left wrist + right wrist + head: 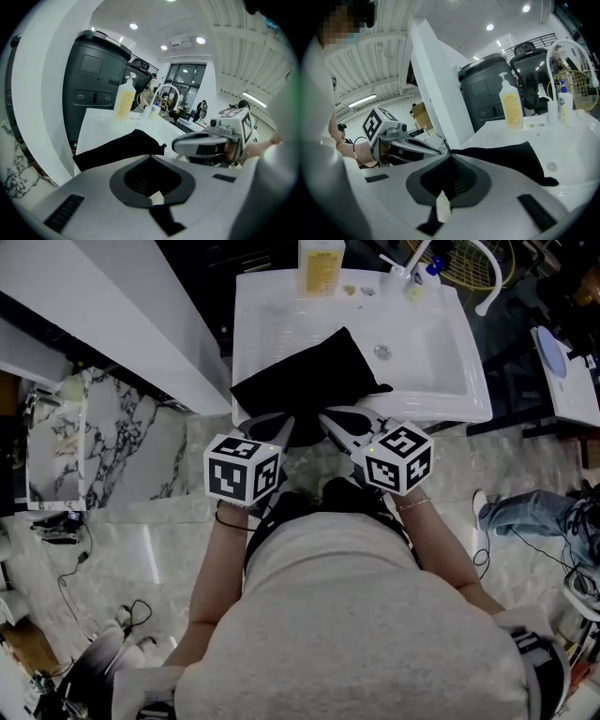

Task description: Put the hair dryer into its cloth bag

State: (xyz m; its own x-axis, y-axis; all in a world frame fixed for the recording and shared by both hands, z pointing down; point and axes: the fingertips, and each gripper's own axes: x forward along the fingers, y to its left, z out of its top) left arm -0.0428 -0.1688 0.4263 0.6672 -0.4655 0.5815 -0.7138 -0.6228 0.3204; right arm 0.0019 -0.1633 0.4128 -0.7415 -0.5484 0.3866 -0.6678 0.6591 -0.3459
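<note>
I hold the left gripper and right gripper with jaws together, tips at the near hem of the flat black cloth bag. It lies draped across the white ceramic sink, likely so I can open its mouth. I see no hair dryer.

The person leans forward with both bare forearms stretched ahead. The left forearm carries the grey left hand-held gripper and the right forearm the grey right hand-held gripper. The two angle inward and downward, their tips close together. Each gripper's jaws are pressed fully together. Their black-and-white marker cubes sit side by side.
</note>
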